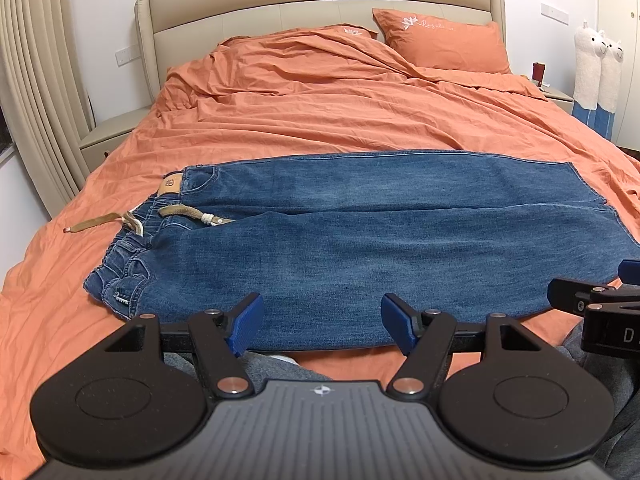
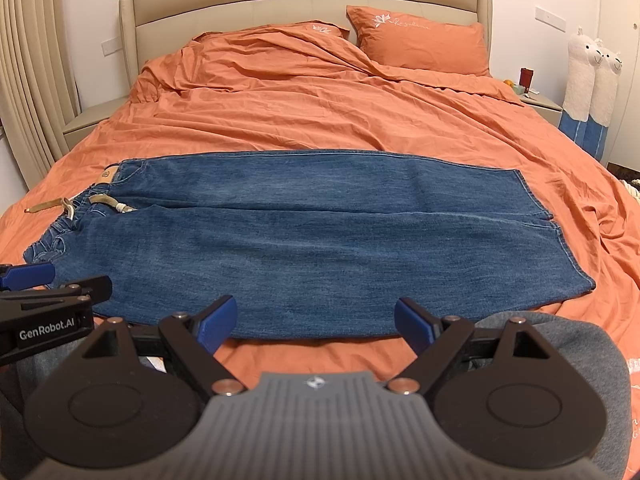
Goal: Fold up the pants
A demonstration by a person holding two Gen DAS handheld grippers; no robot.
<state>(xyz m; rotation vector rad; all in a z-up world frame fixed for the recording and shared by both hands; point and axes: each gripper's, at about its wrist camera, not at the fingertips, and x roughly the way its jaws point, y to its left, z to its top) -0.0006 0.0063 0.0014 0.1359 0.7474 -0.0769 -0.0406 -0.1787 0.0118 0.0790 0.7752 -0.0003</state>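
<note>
Blue jeans (image 1: 360,240) (image 2: 304,240) lie flat across the orange bed, waistband with a tan drawstring (image 1: 120,222) at the left and leg hems at the right. My left gripper (image 1: 322,326) hovers open just over the jeans' near edge, nothing between its blue pads. The right gripper (image 2: 316,326) is open too, above the same near edge further right, with nothing in it. Each gripper shows at the side of the other's view: the right gripper (image 1: 600,300) and the left gripper (image 2: 48,288).
Orange bedding (image 1: 320,112) covers the bed, rumpled toward the beige headboard, with an orange pillow (image 1: 444,40) at the back right. Nightstands flank the bed; plush alpacas (image 2: 592,76) stand at the right wall. A person's grey clothing (image 2: 560,336) is at the near edge. Curtains hang left.
</note>
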